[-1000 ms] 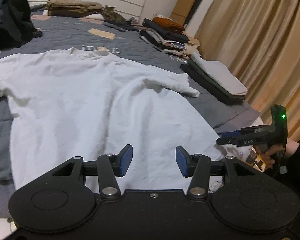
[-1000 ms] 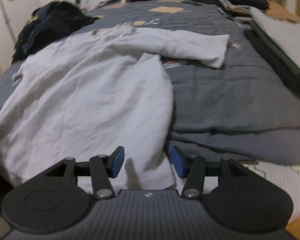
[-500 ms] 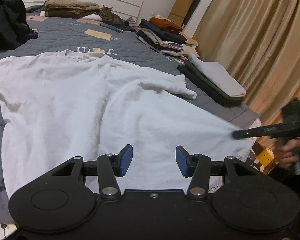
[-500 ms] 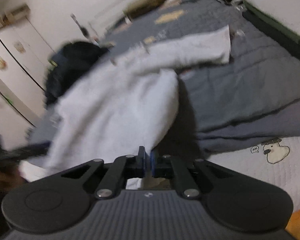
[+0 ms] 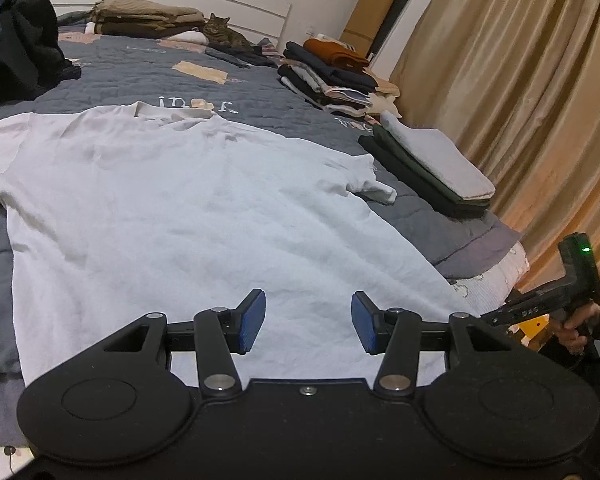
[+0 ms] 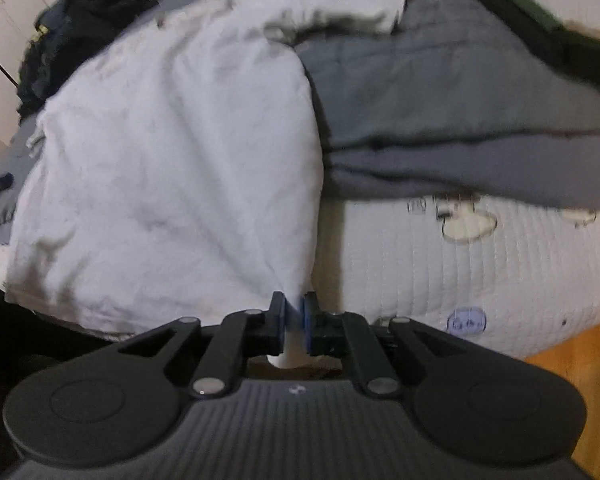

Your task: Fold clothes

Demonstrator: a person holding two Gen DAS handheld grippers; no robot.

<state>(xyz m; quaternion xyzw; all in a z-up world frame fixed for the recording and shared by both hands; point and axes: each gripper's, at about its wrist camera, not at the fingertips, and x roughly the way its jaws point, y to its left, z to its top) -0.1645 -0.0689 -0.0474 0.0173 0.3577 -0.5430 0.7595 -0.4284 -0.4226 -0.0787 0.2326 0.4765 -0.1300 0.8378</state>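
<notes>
Dim, warm indoor light, strong fisheye bending at edges, right wrist view smeared with motion blur.

White shirt (image 5: 188, 216), grey quilt (image 5: 236, 92), golden curtains (image 5: 532, 92).

The white shirt (image 5: 172, 208) is showing as soft, matt cloth with a faintly fuzzy, creased surface. Beneath it the grey quilt (image 5: 260, 96) is looking stitched and matt, and the mattress cover (image 6: 480, 272) is showing ribbed white quilting. The left gripper (image 5: 308, 322) is presenting matt black plastic with dull metal pivot pins and blue rubbery pads (image 5: 252, 320). The right gripper (image 6: 294, 320) is showing finely ridged dark plastic. The curtain (image 5: 520, 100) is gleaming like satin, and the floor (image 6: 580, 380) is looking like smooth wood.
</notes>
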